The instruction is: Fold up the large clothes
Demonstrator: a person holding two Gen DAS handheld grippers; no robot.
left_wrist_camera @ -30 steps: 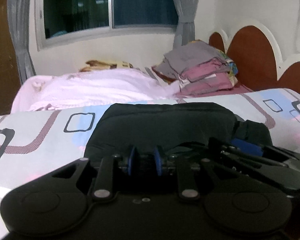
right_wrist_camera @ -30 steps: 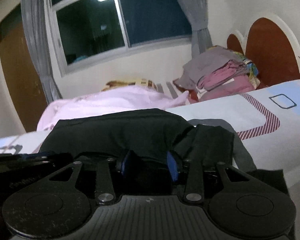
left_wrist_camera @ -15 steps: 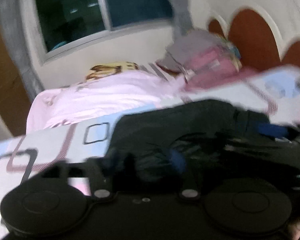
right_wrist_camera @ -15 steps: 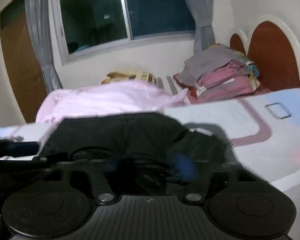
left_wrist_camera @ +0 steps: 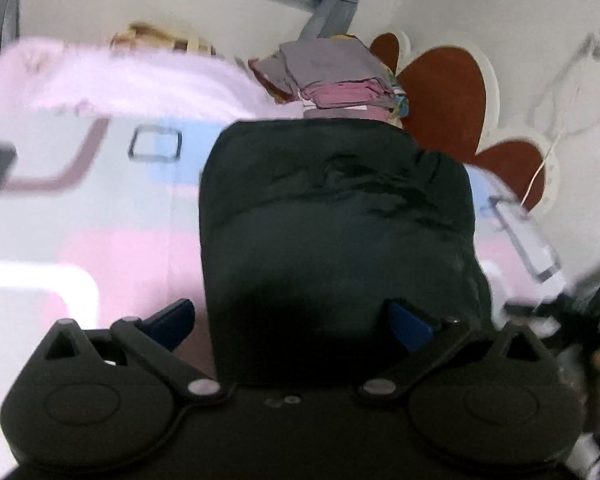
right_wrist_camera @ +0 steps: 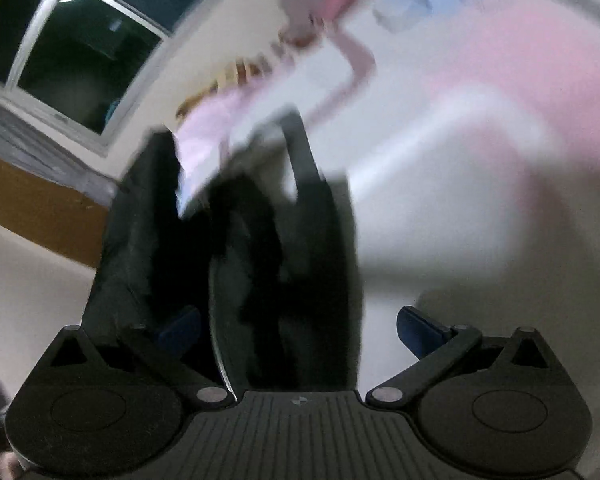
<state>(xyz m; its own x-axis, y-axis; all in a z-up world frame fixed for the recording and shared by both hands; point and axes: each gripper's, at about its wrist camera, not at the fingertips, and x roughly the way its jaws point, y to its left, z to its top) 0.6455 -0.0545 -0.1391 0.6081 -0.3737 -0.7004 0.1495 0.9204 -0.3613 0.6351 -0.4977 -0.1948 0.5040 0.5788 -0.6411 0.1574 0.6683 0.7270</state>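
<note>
A folded black garment [left_wrist_camera: 336, 216] lies on the patterned bed sheet [left_wrist_camera: 100, 208] in the left wrist view, a compact dark rectangle. My left gripper [left_wrist_camera: 292, 322] is open just behind its near edge, its blue fingertips [left_wrist_camera: 410, 322] apart on either side of the cloth. In the right wrist view the same black garment [right_wrist_camera: 236, 248] shows blurred and tilted. My right gripper [right_wrist_camera: 300, 328] is open above it, with the cloth between and beyond its spread fingertips [right_wrist_camera: 418, 330]. Neither gripper holds the cloth.
A stack of folded grey and pink clothes [left_wrist_camera: 340, 76] sits at the head of the bed by the brown headboard [left_wrist_camera: 448, 100]. A pink blanket [left_wrist_camera: 112, 80] lies across the far side. A window [right_wrist_camera: 72, 48] and brown door [right_wrist_camera: 40, 208] show beyond.
Both grippers opened and let go of the black garment, which now lies folded on the bed. Both cameras lifted and tilted; the right view swung sharply and is blurred.
</note>
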